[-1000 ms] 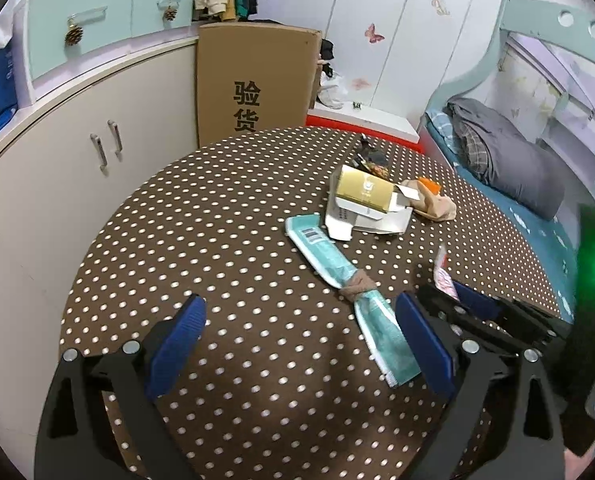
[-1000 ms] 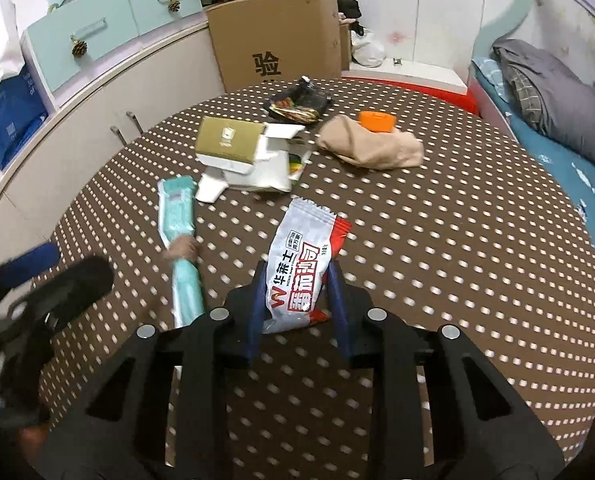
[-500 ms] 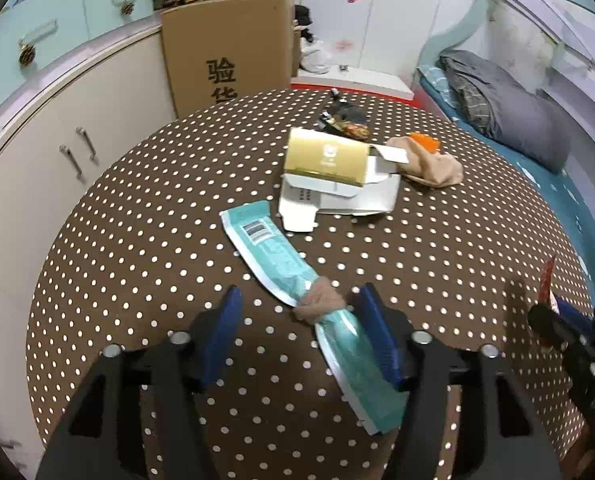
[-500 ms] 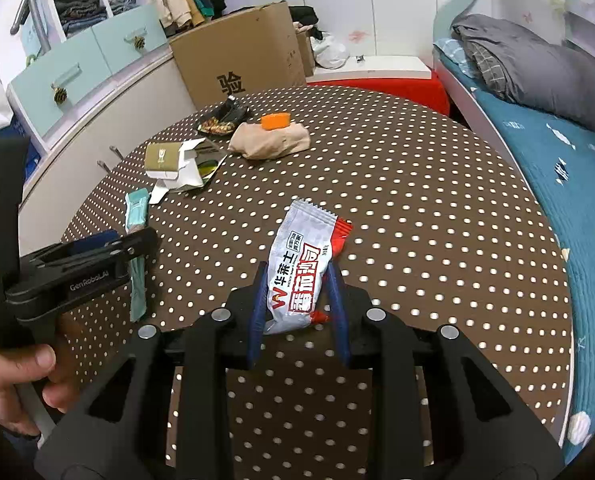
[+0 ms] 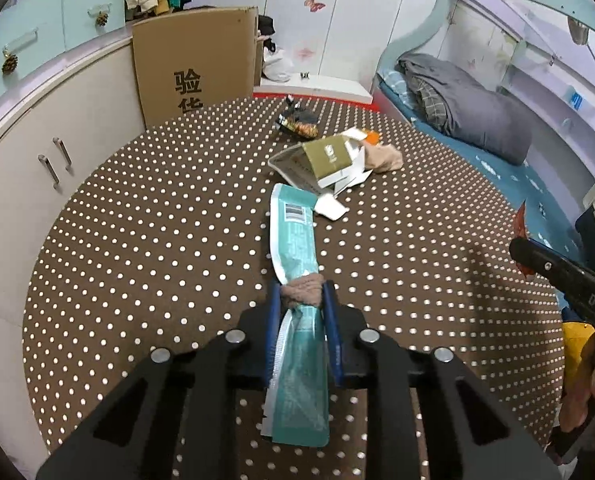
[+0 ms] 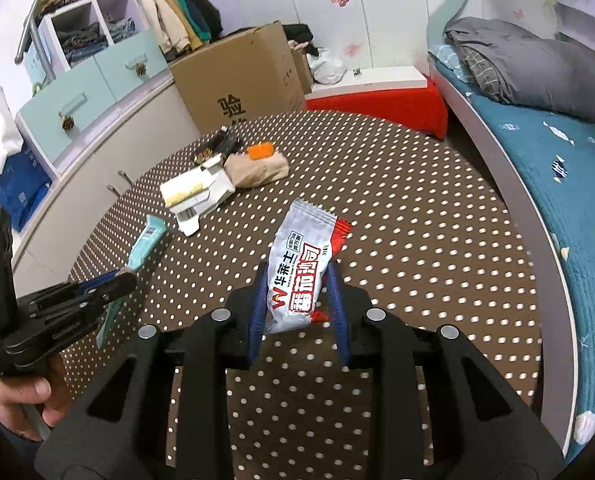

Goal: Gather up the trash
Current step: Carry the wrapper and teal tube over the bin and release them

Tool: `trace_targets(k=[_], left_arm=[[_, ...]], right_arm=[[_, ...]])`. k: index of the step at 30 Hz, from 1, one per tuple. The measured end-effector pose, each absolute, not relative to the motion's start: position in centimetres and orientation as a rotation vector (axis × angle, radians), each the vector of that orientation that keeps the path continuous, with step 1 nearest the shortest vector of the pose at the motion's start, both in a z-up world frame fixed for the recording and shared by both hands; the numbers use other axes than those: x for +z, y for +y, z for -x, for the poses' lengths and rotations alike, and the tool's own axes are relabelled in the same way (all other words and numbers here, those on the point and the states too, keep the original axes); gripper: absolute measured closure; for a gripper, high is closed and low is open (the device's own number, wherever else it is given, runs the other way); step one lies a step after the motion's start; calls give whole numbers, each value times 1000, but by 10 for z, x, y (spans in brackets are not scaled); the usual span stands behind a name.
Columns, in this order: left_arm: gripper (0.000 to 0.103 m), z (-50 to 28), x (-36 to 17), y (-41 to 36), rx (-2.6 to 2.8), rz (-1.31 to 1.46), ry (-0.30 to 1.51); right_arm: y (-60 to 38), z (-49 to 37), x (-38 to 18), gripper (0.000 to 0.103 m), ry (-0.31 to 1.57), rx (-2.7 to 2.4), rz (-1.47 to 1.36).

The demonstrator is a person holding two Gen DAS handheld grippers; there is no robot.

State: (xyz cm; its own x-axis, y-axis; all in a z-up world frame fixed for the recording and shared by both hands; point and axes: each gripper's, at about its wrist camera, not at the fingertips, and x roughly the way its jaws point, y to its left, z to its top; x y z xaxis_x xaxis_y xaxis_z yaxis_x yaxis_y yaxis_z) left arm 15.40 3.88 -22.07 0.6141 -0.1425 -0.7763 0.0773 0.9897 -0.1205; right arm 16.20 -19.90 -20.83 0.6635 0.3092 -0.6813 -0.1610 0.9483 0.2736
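Note:
A long teal wrapper (image 5: 295,236) with a brown band around its middle lies on the brown polka-dot table (image 5: 137,240). My left gripper (image 5: 302,294) straddles it at the band, its jaws closing with both pads against the wrapper. My right gripper (image 6: 297,276) is shut on a white-and-red snack wrapper (image 6: 303,260), held above the tablecloth. In the right wrist view the left gripper (image 6: 109,284) shows at the left, with a hand below it, on the teal wrapper (image 6: 147,240). In the left wrist view the right gripper's finger (image 5: 537,260) pokes in from the right edge.
Further back on the table lie an olive-gold box on torn white card (image 5: 329,156), a beige cloth (image 5: 385,158) with an orange piece (image 5: 372,136), and a dark snack bag (image 5: 299,124). A cardboard box (image 5: 193,60) and cabinets stand behind, a bed (image 5: 477,120) to the right.
My left gripper slid over the teal wrapper and its wide-open jaws closed onto it at the brown band. My right gripper drew back toward the table's right side, still holding the snack wrapper.

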Motion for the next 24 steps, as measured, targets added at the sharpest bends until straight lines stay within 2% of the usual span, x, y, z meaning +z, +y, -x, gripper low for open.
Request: trace_targets(k=[13, 24], left_arm=[[83, -158, -176, 11, -232, 48, 809], [83, -176, -143, -52, -382, -5, 718]], right_arm=[[-259, -151, -179, 75, 717, 189, -243], [-306, -139, -149, 75, 634, 126, -278]])
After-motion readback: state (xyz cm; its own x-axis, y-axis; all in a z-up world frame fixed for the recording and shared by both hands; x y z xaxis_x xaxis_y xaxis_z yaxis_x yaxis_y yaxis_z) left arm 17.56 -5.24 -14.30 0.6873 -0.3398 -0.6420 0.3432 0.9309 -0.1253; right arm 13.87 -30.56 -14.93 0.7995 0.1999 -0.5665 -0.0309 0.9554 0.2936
